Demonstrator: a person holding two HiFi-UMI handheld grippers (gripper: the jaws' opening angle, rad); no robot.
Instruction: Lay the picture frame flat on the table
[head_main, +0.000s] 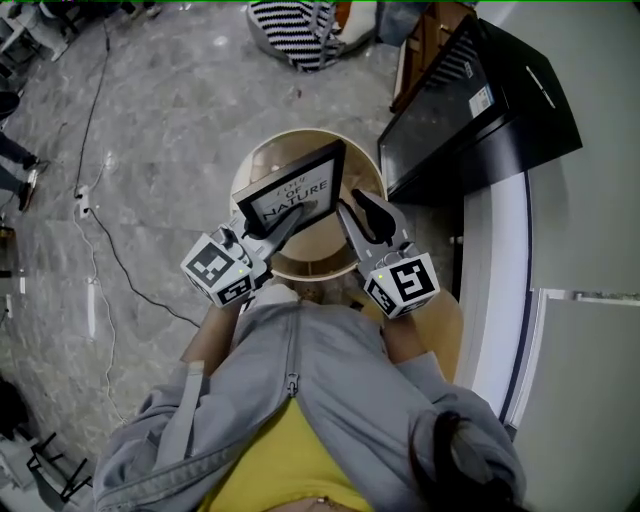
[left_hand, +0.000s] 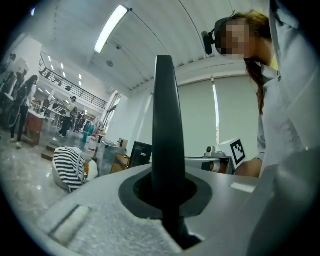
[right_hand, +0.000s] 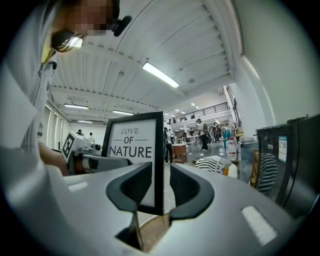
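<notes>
A black picture frame (head_main: 295, 190) printed "LOVE OF NATURE" stands tilted on a round wooden table (head_main: 262, 160). My left gripper (head_main: 285, 222) is shut on its near left edge. In the left gripper view the frame (left_hand: 165, 125) shows edge-on as a dark upright bar clamped between the jaws of that gripper (left_hand: 167, 192). My right gripper (head_main: 362, 215) stands at the frame's right edge. In the right gripper view the frame (right_hand: 132, 145) has its black side border between the jaws of this gripper (right_hand: 161, 182), which are open, with a gap beside the right pad.
A black cabinet (head_main: 470, 100) stands just right of the table, with a white counter edge (head_main: 500, 280) near it. A striped bag (head_main: 295, 30) lies on the marble floor beyond. Cables (head_main: 110, 250) run across the floor at left.
</notes>
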